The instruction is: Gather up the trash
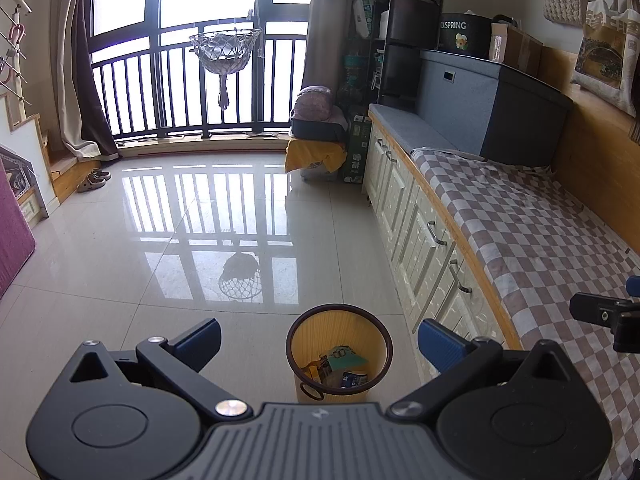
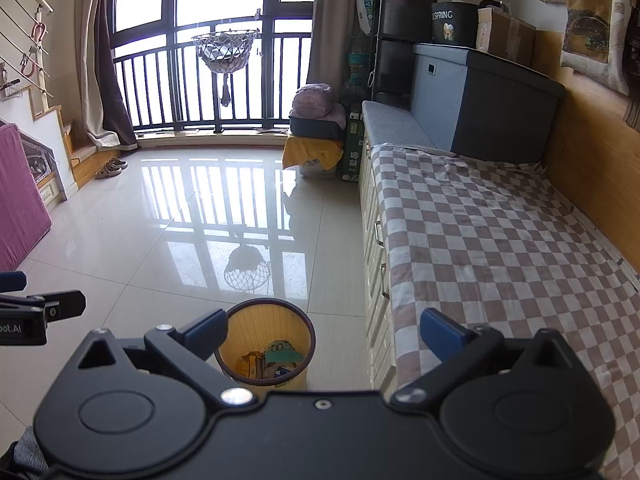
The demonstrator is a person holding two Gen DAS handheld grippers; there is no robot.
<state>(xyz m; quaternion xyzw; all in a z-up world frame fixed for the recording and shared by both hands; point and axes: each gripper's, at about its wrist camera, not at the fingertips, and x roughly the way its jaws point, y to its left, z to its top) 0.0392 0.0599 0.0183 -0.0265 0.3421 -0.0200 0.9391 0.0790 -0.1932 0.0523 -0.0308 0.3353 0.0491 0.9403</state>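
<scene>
A: Left gripper (image 1: 320, 342)?
B: Held level above floor, jaws spread wide, empty. Yellow bin (image 1: 339, 354) stood between its fingertips, trash inside.
A: Right gripper (image 2: 325, 334)?
B: Same pose, wide apart, empty; bin beside checkered bench (image 2: 500, 232).

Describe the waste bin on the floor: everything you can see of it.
The waste bin is a small round container with yellowish, finely ribbed walls and a dark brown rim, seemingly plastic. It stands upright on the glossy tiled floor, close beside the white cabinet fronts, apart from them as far as shows. It is open-topped and holds trash at the bottom: a green packet and other wrappers. A dark ring hangs at its near side. Neither gripper touches it.
</scene>
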